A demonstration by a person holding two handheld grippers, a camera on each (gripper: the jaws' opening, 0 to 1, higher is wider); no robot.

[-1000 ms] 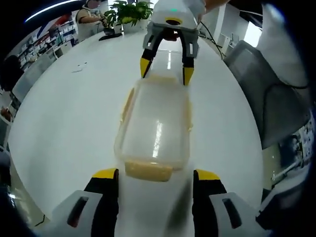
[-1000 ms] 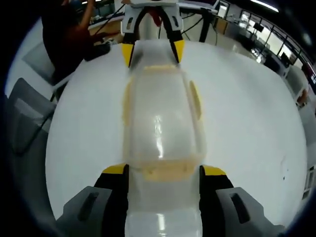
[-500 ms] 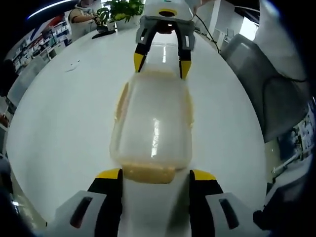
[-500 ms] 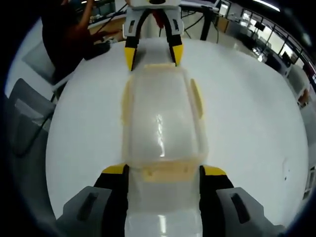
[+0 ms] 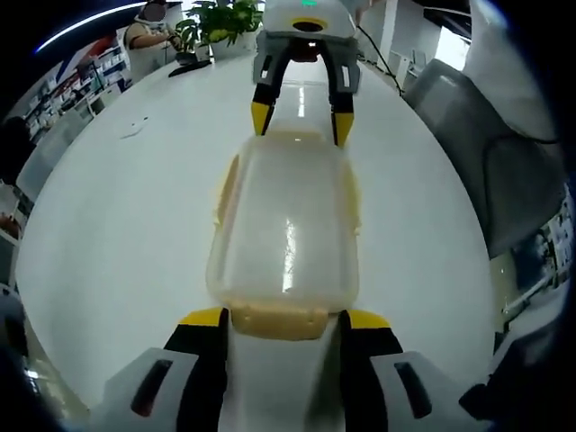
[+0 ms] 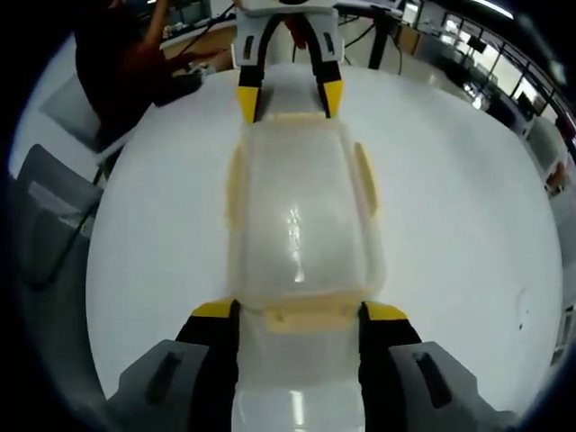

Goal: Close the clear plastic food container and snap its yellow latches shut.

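Note:
A clear plastic food container (image 5: 286,229) lies lengthwise on the white table (image 5: 126,225) with its lid on. Pale yellow latches sit on its long sides (image 5: 225,187), and an end latch (image 5: 277,319) lies flat between my left gripper's (image 5: 283,322) open jaws. At the far end my right gripper (image 5: 301,124) stands open, its yellow tips on either side of that end. In the right gripper view the container (image 6: 301,220) shows its other end latch (image 6: 301,317) between the right gripper's (image 6: 299,313) open jaws. The left gripper (image 6: 288,99) is at its far end.
A potted plant (image 5: 216,22) and a seated person (image 5: 151,31) are at the table's far edge. A grey chair (image 5: 486,153) stands beside the table, another chair (image 6: 45,225) on the other side. A person in dark clothes (image 6: 117,54) sits nearby.
Both grippers have come closer to the container's ends, and each end latch now lies further in between the jaws. The container stays on the table.

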